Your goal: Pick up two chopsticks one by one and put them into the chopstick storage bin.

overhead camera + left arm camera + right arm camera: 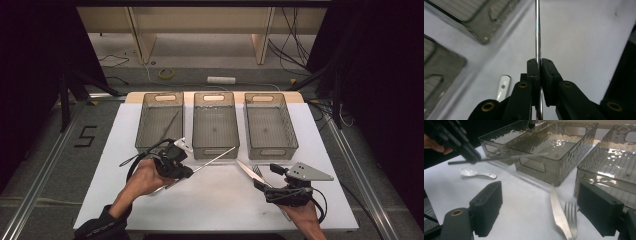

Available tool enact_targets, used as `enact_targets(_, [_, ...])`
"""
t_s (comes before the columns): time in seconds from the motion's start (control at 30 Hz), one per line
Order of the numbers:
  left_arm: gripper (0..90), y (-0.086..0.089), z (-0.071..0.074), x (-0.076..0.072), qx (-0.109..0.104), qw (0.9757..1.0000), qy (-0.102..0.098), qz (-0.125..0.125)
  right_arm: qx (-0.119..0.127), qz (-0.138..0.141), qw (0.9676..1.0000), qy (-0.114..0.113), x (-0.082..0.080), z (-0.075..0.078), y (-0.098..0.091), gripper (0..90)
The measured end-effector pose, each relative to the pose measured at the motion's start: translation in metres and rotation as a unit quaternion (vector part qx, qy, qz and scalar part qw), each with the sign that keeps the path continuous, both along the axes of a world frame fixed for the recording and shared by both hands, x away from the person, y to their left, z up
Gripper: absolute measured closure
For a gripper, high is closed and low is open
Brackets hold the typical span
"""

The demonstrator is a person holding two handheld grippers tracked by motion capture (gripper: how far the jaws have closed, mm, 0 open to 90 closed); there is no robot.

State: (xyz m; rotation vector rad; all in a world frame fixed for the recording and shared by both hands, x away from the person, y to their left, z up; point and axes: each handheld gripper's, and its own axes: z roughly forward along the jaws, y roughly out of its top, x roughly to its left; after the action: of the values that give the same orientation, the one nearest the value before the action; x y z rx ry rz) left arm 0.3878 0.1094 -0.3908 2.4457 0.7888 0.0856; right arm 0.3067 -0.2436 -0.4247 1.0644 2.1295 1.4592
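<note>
Chopstick (537, 30) clamped in my left gripper (539, 65); I should keep it level over the middle bin (215, 125); right gripper (541, 207) open

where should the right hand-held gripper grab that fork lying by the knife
Grip the fork across its narrow neck just below the tines, coming straight down from above. It lies flat on the table, touching the knife on one side, so the open right hand-held gripper should straddle both edges carefully.
</note>
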Motion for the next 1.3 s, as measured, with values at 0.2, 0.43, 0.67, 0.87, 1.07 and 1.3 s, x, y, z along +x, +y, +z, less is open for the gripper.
enact_targets(0.2, [84.8,0.007,0.008,0.011,-0.028,0.9991,-0.01,0.029,0.001,-0.001,1.0,0.0,0.0,0.0,-0.001,21.5])
enact_targets(0.43, [84.8,0.022,0.02,0.026,-0.044,0.9959,-0.032,0.072,0.001,-0.002,1.0,0.001,0.0,0.0,-0.001,21.5])
enact_targets(0.67, [84.8,0.043,0.019,0.044,-0.056,0.9903,-0.04,0.121,0.002,-0.003,1.0,0.002,0.001,0.0,-0.001,21.5])
enact_targets(0.87, [84.9,0.061,0.02,0.058,-0.056,0.9847,-0.048,0.158,0.002,-0.003,1.0,0.003,0.001,0.0,-0.001,21.5])
enact_targets(1.07, [84.9,0.072,0.019,0.074,-0.047,0.9797,-0.053,0.187,0.003,-0.003,1.0,0.004,0.001,0.0,-0.001,21.5])
enact_targets(1.3, [84.8,0.089,0.013,0.089,-0.046,0.9727,-0.05,0.222,0.003,-0.002,1.0,0.005,0.001,-0.001,-0.001,21.5])
